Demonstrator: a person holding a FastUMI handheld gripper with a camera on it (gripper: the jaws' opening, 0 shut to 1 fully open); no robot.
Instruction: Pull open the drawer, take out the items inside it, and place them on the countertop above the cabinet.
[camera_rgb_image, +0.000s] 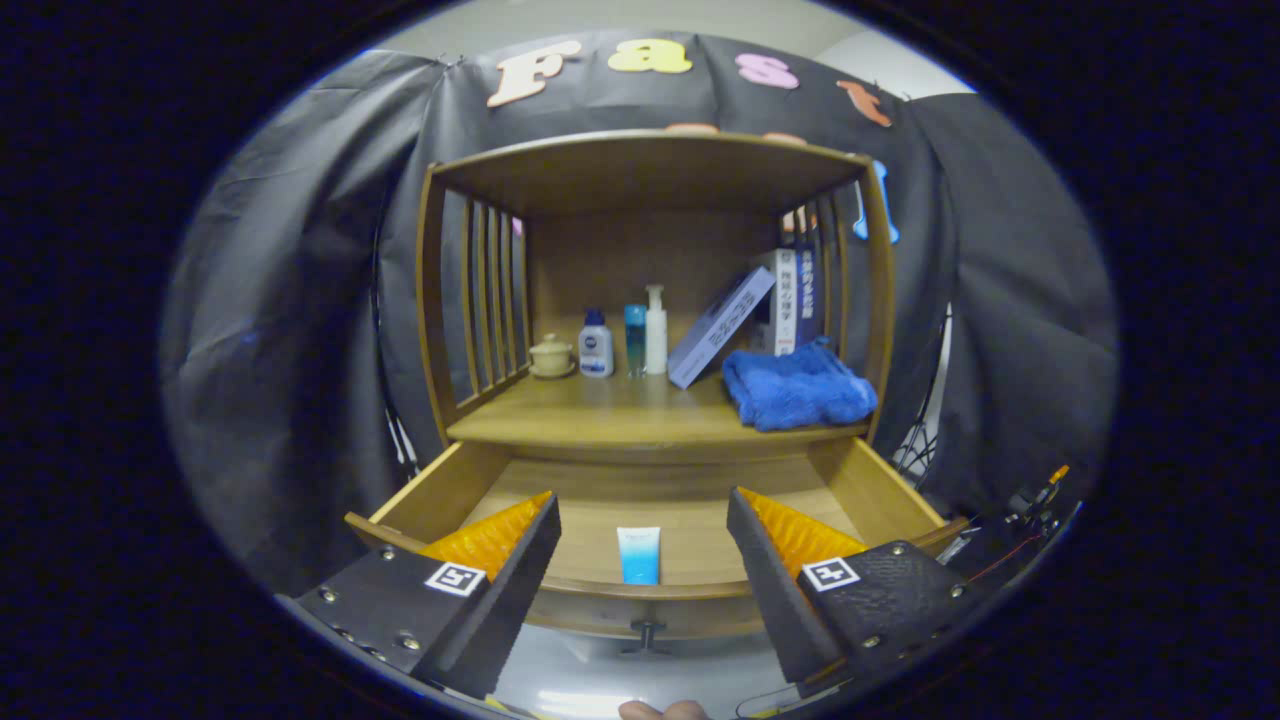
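Looking down the gripper view: claw (643, 525) is spread wide, nothing between the fingers, hovering above the front edge of the open drawer (440, 490). Drawer is already pulled out; its knob (647, 634) sits just below the front panel, between the fingers.

One item visible inside: a small tube (639, 555), white top fading to blue, lying flat on the drawer floor right against the front wall, roughly centred between the fingers and just ahead of them. Rest of the visible drawer floor looks bare; the near corners are hidden behind the fingers.

Handling guess: a soft plastic squeeze tube, light, slightly slick, will dent under pressure but isn't fragile. Lying flat, so its narrow sides are what to pinch. Take it across the width near mid-body, not at the crimped end, which is thin and could slip out. Front wall is tight against it, so come in steeply from above; a shallow approach risks hitting the drawer front.

Drop target is the desk (600, 420) above the drawer. Already on it: a lidded pot (551, 355), three bottles (626, 342), leaning books (745, 315) and a blue towel (797, 388). Front centre is free.
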